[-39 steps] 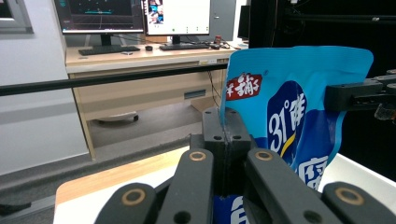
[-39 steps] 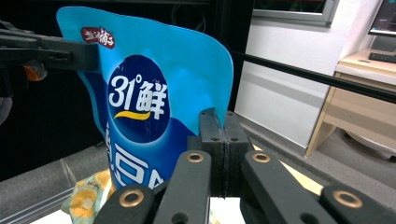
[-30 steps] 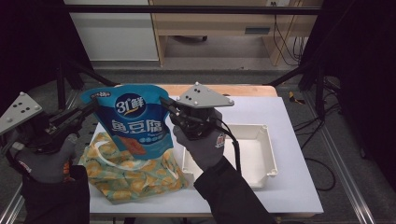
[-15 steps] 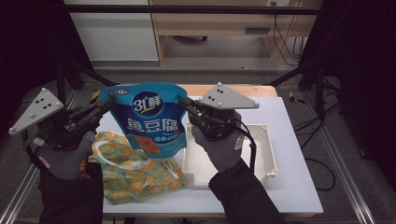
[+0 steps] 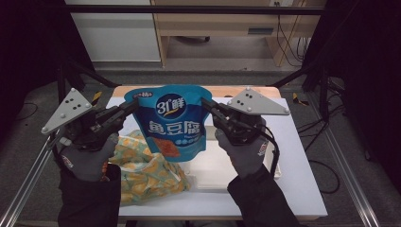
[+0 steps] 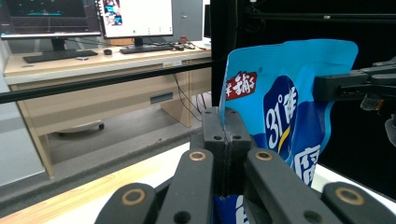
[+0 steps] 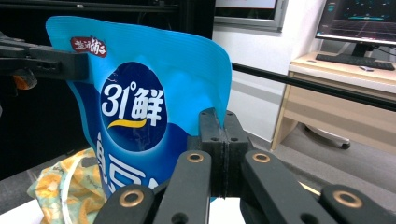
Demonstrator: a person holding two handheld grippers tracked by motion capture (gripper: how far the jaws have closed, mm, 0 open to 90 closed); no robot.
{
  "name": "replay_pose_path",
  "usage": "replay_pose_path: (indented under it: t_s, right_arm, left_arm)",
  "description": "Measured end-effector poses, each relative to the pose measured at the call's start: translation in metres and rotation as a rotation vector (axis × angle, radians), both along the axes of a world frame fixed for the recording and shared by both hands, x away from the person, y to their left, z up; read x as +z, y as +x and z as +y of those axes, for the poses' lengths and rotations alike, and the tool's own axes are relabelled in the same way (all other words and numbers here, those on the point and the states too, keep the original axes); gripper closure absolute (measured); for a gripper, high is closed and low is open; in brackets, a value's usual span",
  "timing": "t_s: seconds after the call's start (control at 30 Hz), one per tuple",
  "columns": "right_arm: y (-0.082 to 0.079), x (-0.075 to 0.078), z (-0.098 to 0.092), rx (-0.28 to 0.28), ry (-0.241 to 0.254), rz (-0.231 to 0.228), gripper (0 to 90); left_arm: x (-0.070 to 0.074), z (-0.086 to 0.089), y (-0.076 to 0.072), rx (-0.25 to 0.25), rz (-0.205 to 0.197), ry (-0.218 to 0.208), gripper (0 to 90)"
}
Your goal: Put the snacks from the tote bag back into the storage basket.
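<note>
A blue snack pouch (image 5: 174, 120) with white lettering hangs upright in the air above the table, held by both top edges. My left gripper (image 5: 133, 105) is shut on the pouch's left edge; in the left gripper view its closed jaws pinch the pouch (image 6: 285, 107) edge at my left gripper (image 6: 225, 126). My right gripper (image 5: 206, 104) is shut on the right edge, and the right gripper view shows the pouch (image 7: 140, 102) clamped at my right gripper (image 7: 219, 122). Across the pouch, each view shows the other gripper's black jaws.
A yellow-and-green patterned cloth bag (image 5: 144, 170) lies on the white table (image 5: 293, 184) at the front left, under the pouch. A white tray (image 5: 213, 171) sits to its right, partly hidden by my right hand. Desks and monitors stand beyond the table.
Both grippers have carried the pouch to the right and a little forward, over the middle of the table. It now hangs above the cloth bag's right edge and the tray.
</note>
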State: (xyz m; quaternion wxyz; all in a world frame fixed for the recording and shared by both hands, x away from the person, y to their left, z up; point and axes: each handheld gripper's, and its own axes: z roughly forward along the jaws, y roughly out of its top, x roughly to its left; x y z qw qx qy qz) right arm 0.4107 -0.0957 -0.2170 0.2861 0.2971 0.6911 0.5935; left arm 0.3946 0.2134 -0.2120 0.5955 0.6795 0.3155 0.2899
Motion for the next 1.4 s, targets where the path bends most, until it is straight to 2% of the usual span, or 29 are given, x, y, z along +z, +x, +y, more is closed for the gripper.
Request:
replay_pose_path:
  t_s: [0.4,0.43,0.53,0.9,1.4]
  right_arm:
    - [-0.008,-0.006,-0.026,-0.036,0.003,0.0,90.0]
    - [-0.009,-0.007,-0.028,-0.038,0.005,-0.002,90.0]
    - [-0.01,-0.008,-0.034,-0.046,0.004,-0.003,90.0]
    - [-0.015,-0.016,-0.055,-0.081,0.009,0.006,90.0]
    - [-0.017,-0.029,-0.071,-0.111,0.009,0.024,90.0]
  left_arm:
    - [-0.005,-0.024,0.003,-0.041,0.001,0.005,90.0]
    - [-0.005,-0.026,0.004,-0.042,-0.011,0.008,90.0]
    - [-0.006,-0.032,0.005,-0.05,-0.012,0.012,90.0]
    - [-0.013,-0.053,0.007,-0.086,0.012,0.014,90.0]
    - [-0.025,-0.069,0.011,-0.113,0.022,0.028,90.0]
